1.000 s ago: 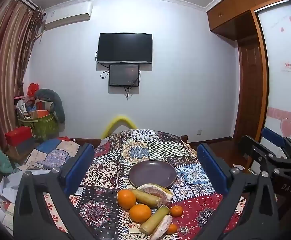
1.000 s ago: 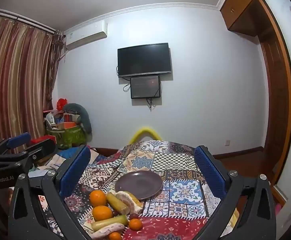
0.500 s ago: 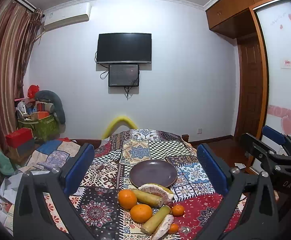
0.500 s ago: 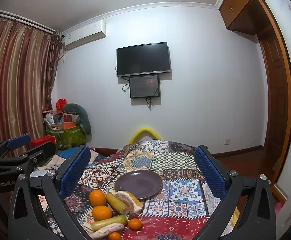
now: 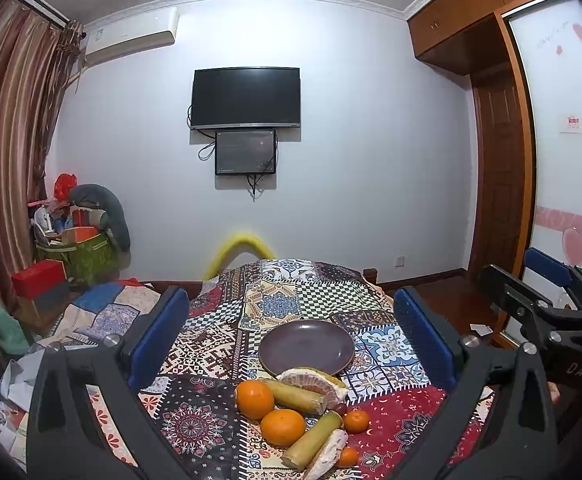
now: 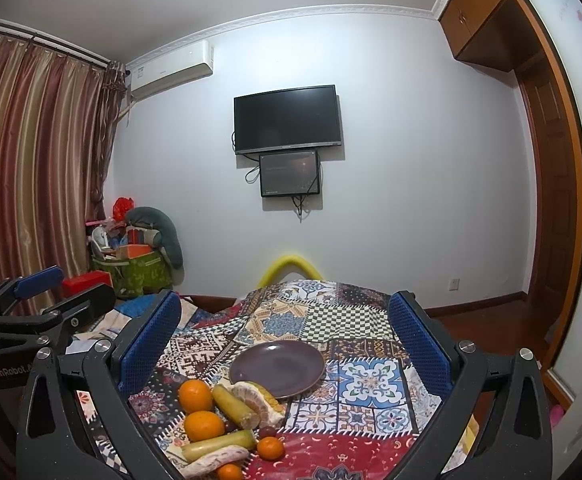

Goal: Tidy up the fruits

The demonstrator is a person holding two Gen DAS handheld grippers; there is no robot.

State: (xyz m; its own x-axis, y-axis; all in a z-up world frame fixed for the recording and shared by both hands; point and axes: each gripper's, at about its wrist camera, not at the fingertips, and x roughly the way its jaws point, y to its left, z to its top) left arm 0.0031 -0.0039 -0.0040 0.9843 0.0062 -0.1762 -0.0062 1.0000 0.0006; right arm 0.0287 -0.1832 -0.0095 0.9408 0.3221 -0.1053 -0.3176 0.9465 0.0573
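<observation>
A patchwork cloth (image 5: 291, 300) covers the tabletop, and near its middle sits an empty dark purple plate (image 5: 306, 346). Both claws hang above the near edge with jaws spread wide and nothing between them: the left gripper (image 5: 291, 336) and the right gripper (image 6: 285, 334) (each also shows at the side of the other's view). The fruits lie in a heap between plate and near edge: a peeled pomelo piece (image 5: 313, 380) touching the plate rim, sugarcane sticks (image 5: 297, 396), two oranges (image 5: 254, 398), then small tangerines (image 5: 356, 420).
</observation>
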